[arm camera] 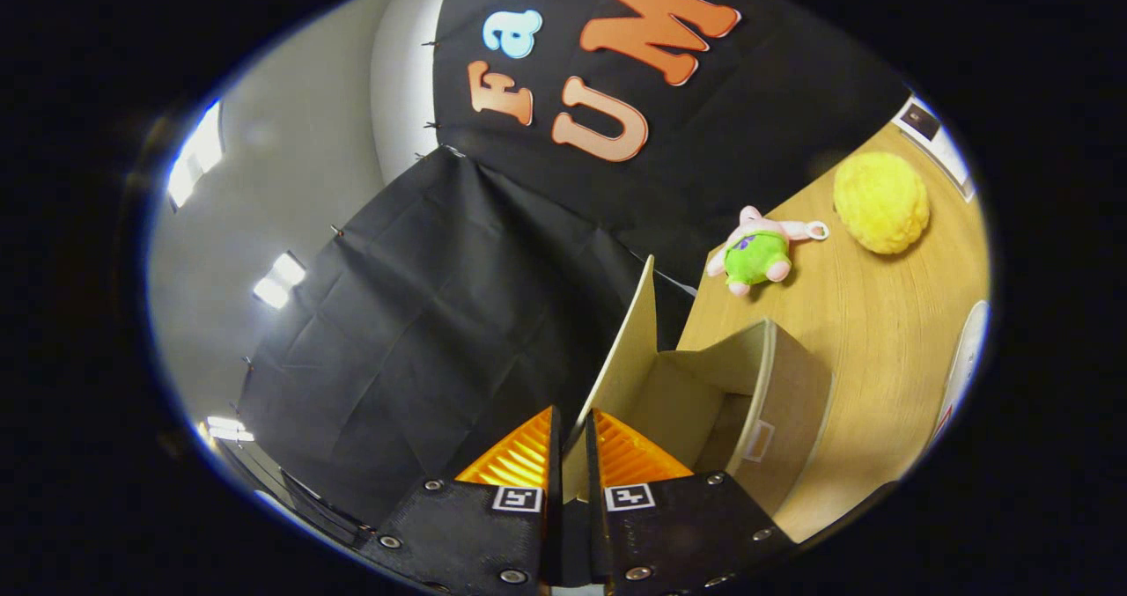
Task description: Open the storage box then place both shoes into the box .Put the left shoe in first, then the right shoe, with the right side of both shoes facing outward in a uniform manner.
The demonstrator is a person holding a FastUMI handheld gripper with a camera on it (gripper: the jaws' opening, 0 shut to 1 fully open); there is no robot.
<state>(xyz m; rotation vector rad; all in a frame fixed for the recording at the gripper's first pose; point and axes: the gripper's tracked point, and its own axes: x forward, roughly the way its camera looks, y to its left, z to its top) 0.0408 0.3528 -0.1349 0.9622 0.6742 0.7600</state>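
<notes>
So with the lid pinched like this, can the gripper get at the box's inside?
Probably not yet: the gripper is shut on the raised lid. The box stands open just beyond, nothing blocking its mouth, so releasing the lid should free it.

Wooden table [880,332]: storage box [784,402], plush toy [757,257], yellow, seemingly fuzzy ball [880,202].

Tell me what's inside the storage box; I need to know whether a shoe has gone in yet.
The gripper is shut on the lid, raised upright. Inside the storage box, only bare beige walls show, no shoe. The box floor is hidden behind its front wall and the fingers.
</notes>
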